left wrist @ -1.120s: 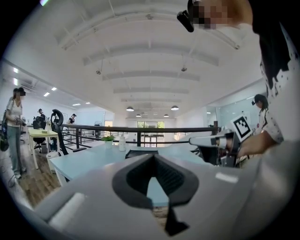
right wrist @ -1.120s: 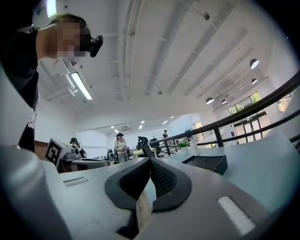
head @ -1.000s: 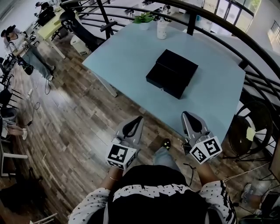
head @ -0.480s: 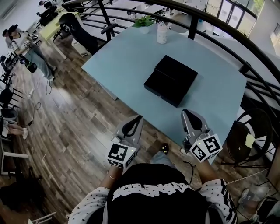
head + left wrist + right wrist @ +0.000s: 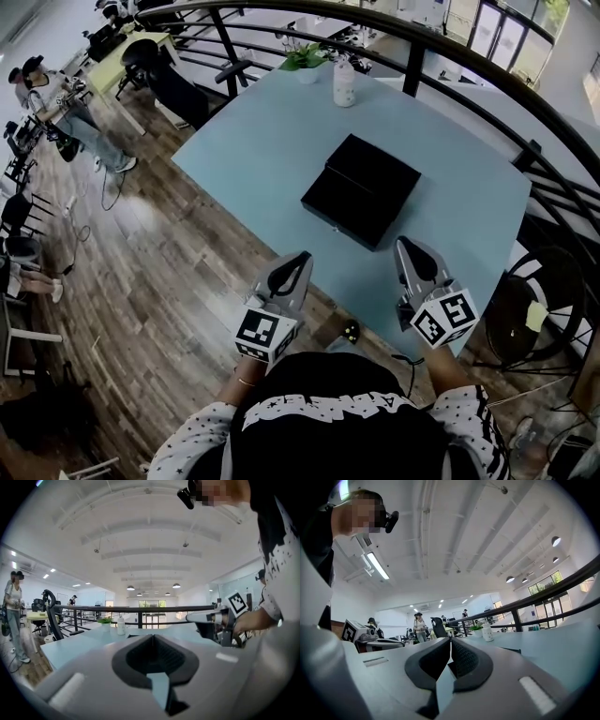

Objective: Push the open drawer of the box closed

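The left gripper (image 5: 299, 260) and right gripper (image 5: 407, 246) are fully closed, holding nothing. Flat matte-black rectangular box (image 5: 361, 190) lies on smooth pale-blue table (image 5: 253, 122).

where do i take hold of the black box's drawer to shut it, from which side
Its front face, from the near table edge. The drawer sticks out of the black box toward you, and that face looks flat, so pressing it with the shut right gripper likely suits better than pinching.

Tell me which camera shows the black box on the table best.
The head view: the whole black box shows from above on the table. Both gripper views catch only a thin dark sliver of it, low and edge-on.
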